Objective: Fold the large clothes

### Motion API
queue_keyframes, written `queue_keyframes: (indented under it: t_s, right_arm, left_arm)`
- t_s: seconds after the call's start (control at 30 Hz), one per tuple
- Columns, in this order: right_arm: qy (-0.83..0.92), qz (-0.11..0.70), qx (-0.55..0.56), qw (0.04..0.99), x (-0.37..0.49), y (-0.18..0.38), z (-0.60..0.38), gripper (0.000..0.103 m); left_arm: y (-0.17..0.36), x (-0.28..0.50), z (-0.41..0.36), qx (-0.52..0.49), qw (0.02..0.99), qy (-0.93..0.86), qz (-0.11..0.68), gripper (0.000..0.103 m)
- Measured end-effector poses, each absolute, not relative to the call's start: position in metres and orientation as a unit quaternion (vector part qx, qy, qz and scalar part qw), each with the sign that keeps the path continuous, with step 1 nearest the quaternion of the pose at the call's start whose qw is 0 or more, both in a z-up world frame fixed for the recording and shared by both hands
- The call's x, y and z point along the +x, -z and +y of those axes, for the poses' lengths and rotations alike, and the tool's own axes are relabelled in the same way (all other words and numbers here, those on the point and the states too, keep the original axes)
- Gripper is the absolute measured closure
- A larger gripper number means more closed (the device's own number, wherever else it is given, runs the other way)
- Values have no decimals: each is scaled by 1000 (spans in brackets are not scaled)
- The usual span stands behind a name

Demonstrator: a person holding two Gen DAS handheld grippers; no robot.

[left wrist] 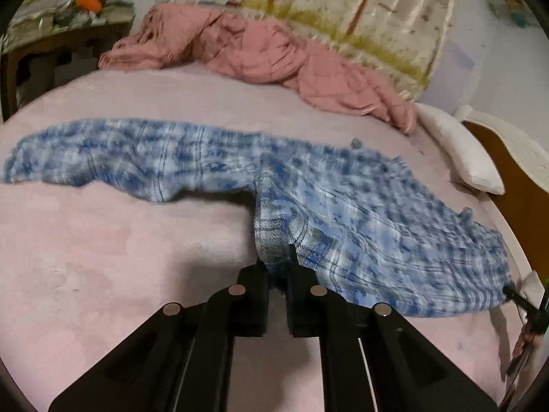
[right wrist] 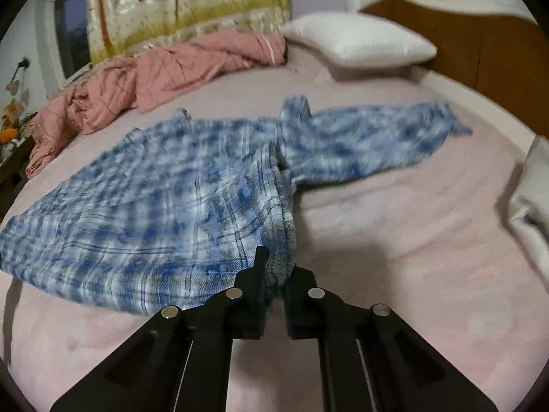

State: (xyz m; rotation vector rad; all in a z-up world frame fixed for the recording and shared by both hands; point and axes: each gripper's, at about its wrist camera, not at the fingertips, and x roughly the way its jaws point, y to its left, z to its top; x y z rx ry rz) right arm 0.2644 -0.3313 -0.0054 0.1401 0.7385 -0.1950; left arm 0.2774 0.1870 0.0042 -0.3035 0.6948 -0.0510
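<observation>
The blue plaid shirt (left wrist: 360,206) lies spread on the pink bed (left wrist: 120,257), sleeves out to both sides; the left gripper (left wrist: 278,267) and the right gripper (right wrist: 274,267) each pinch a hem corner between nearly closed fingers. To fold well, lift both corners level, keep the hem taut between them, and carry it evenly toward the collar, clear of the pink quilt (left wrist: 257,44)

near side of pink bedsheet (left wrist: 103,257) bare, free to pass; far side blocked by pink quilt (left wrist: 260,51) and white pillow (right wrist: 357,43).
</observation>
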Motion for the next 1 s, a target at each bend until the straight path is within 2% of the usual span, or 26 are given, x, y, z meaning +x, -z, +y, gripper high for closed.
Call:
queue_keyframes:
  t_s: [0.1, 0.23, 0.37, 0.43, 0.57, 0.73, 0.77, 0.83, 0.87, 0.9, 1.0]
  right_arm:
    - [100, 355, 58, 928, 235, -15, -328, 96]
    - [110, 342, 58, 932, 174, -34, -329, 96]
    - [122, 333, 17, 935, 115, -44, -307, 96]
    - [116, 338, 15, 934, 97, -45, -300, 96]
    - [115, 342, -10, 933, 78, -40, -287, 95]
    - [139, 347, -20, 927, 80, -31, -287, 91]
    - [143, 343, -20, 928, 77, -33, -285, 86]
    - [137, 323, -19, 936, 70, -37, -277, 63]
    - [133, 316, -21, 939, 66, -38, -275, 38]
    - [131, 303, -23, 944, 63, -40, -271, 29]
    - [137, 269, -16, 953, 54, -44, -259, 29]
  left_arm:
    - [-18, 247, 179, -104, 940, 4, 326, 96]
    - [-22, 202, 186, -110, 935, 4, 337, 96]
    - [-22, 150, 179, -62, 948, -20, 313, 96]
    - [-20, 136, 185, -77, 946, -28, 314, 96]
    - [-17, 121, 184, -85, 945, -14, 315, 95]
    - [-23, 116, 158, -31, 954, -8, 297, 86]
    - [-27, 115, 153, -21, 956, -7, 291, 85]
    - [-36, 110, 138, 4, 961, 3, 278, 81]
    - [-41, 108, 130, 18, 963, 9, 268, 79]
    - [-46, 105, 122, 30, 966, 12, 257, 73]
    - [-58, 101, 102, 44, 970, 24, 239, 59]
